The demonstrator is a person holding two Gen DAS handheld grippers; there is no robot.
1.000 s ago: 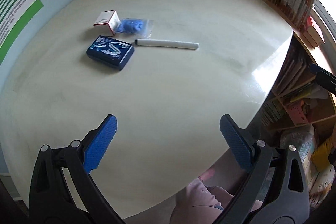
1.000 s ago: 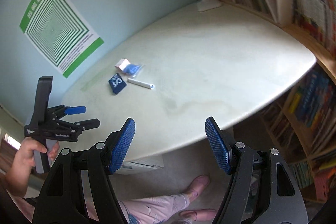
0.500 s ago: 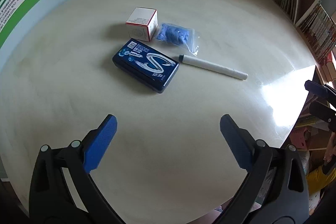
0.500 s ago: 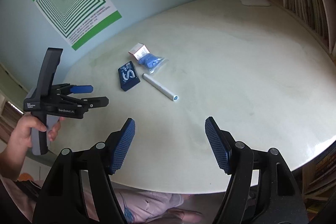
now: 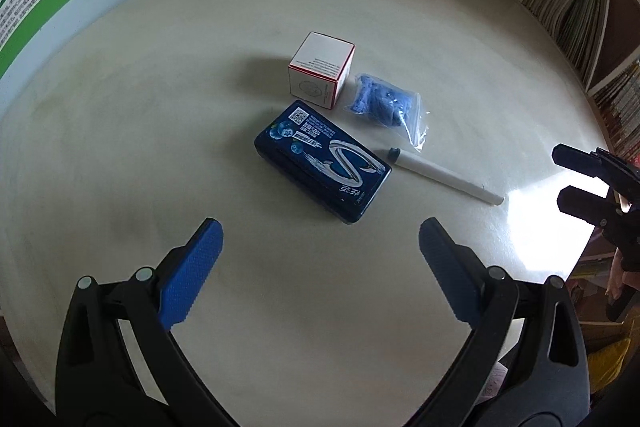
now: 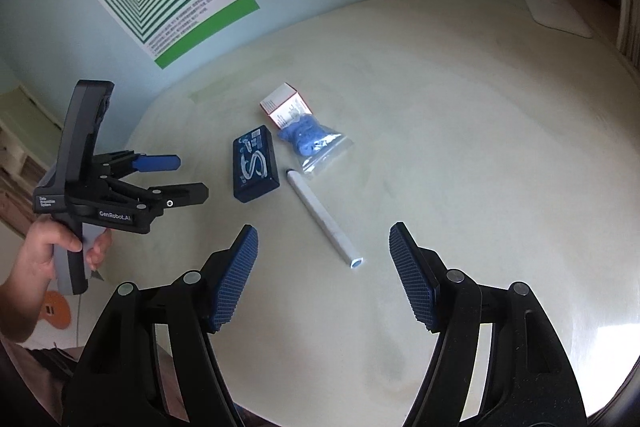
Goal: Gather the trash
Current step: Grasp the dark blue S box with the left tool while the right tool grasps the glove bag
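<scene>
A: Where's the trash?
B: Mid-table (image 5: 120,131): a dark blue gum box (image 5: 322,161), a small white carton (image 5: 322,75) just behind it, a bagged blue wad (image 5: 384,103), and a white paper tube (image 6: 324,221) alongside.
A: And the claws?
B: Left gripper (image 5: 320,241) and right gripper (image 6: 324,249) hover over the table with jaws spread, nothing between them.

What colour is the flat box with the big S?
Dark blue box, seen best from the left wrist.

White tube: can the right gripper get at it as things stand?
Probably yes. The right gripper is open and empty, the white tube lies bare on the table pointing between its fingers, and nothing stands between them.
</scene>
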